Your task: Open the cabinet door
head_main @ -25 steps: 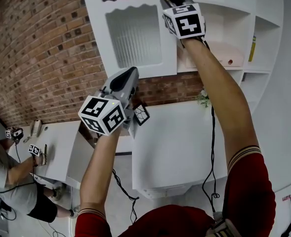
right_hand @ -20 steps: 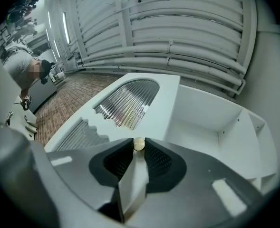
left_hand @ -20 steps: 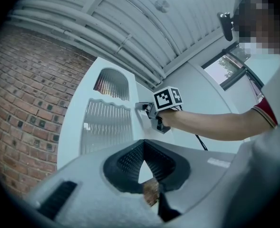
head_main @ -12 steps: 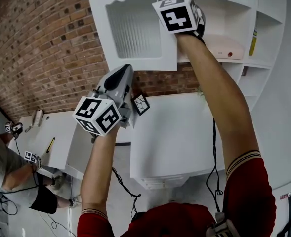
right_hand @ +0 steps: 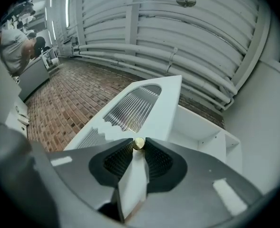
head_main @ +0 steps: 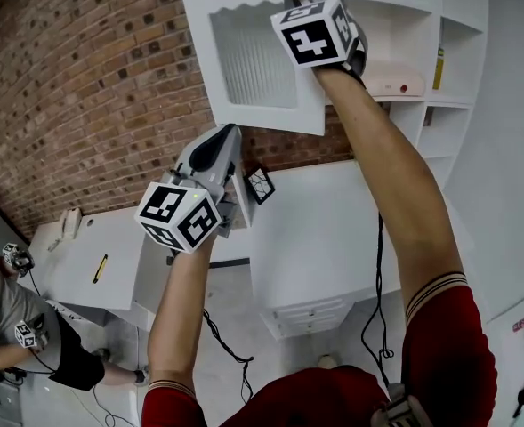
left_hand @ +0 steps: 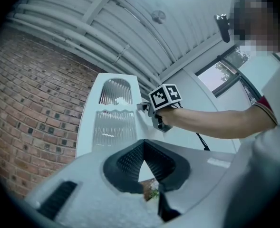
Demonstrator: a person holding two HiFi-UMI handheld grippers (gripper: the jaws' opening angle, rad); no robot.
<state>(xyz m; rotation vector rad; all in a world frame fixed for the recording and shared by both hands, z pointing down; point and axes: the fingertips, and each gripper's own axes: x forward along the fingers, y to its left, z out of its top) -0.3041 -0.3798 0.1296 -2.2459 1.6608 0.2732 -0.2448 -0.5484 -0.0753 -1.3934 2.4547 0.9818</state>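
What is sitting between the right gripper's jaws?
The small brass knob of the cabinet door, pinched by the right gripper. The right gripper view shows it plainly.

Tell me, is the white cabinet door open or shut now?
Open, partly. The cabinet door stands swung out, so the shelves behind it show. The right gripper is clamped on its brass knob.

- Head view: overhead, facing forward and down; cabinet door (head_main: 253, 60) near.
- Left gripper view: angled upward, door farther off.
- Right gripper view: angled upward, tight on door edge.
- Shared: the door.
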